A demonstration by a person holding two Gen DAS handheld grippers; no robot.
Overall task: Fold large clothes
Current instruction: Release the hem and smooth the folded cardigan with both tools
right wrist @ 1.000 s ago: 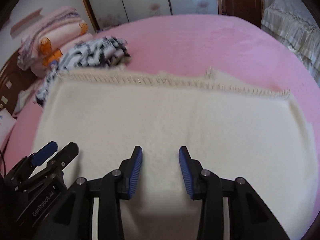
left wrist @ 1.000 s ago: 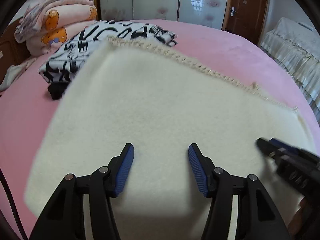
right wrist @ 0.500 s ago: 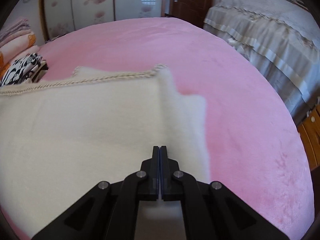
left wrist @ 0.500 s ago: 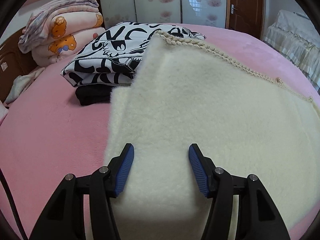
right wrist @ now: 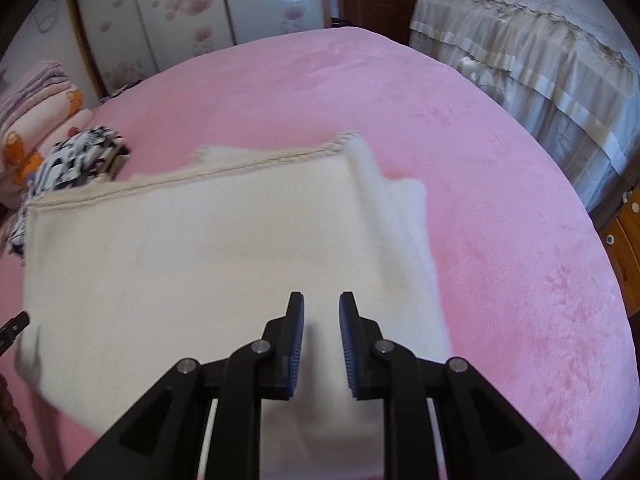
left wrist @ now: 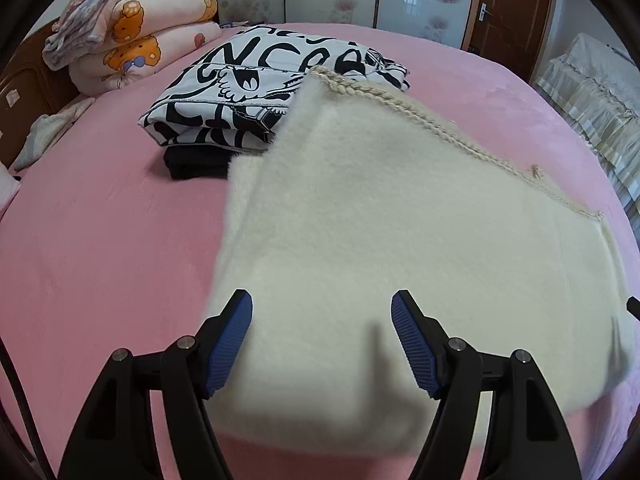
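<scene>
- Lying flat on the pink bedspread (left wrist: 100, 248) in the left wrist view, the cream fleece garment (left wrist: 380, 220) fills the middle and right of the scene, its braided trim (left wrist: 420, 116) running from the far centre down to the right.
- The garment's far left corner overlaps a folded black-and-white printed garment (left wrist: 248, 88), which sits on a black folded piece (left wrist: 196, 162).
- A stack of folded quilts with bear prints (left wrist: 136, 40) stands at the far left; a brown door (left wrist: 508, 12) is at the far right.
- The left gripper (left wrist: 322, 312) hovers over the near edge of the cream fleece garment, released; its jaws have just been opening wider and nothing is clamped between the blue pads (left wrist: 228, 340).
- In the right wrist view the cream fleece garment (right wrist: 192, 256) spreads left and centre, its right edge showing stacked folded layers (right wrist: 400, 216).
- The right gripper (right wrist: 321, 312) sits above the near right part of the garment with a narrow gap between its jaws; they have just been parting, and no cloth is pinched.
- A second bed with a pale lace cover (right wrist: 540, 48) stands at the far right.
- The printed garment (right wrist: 80, 156) lies at the far left.
</scene>
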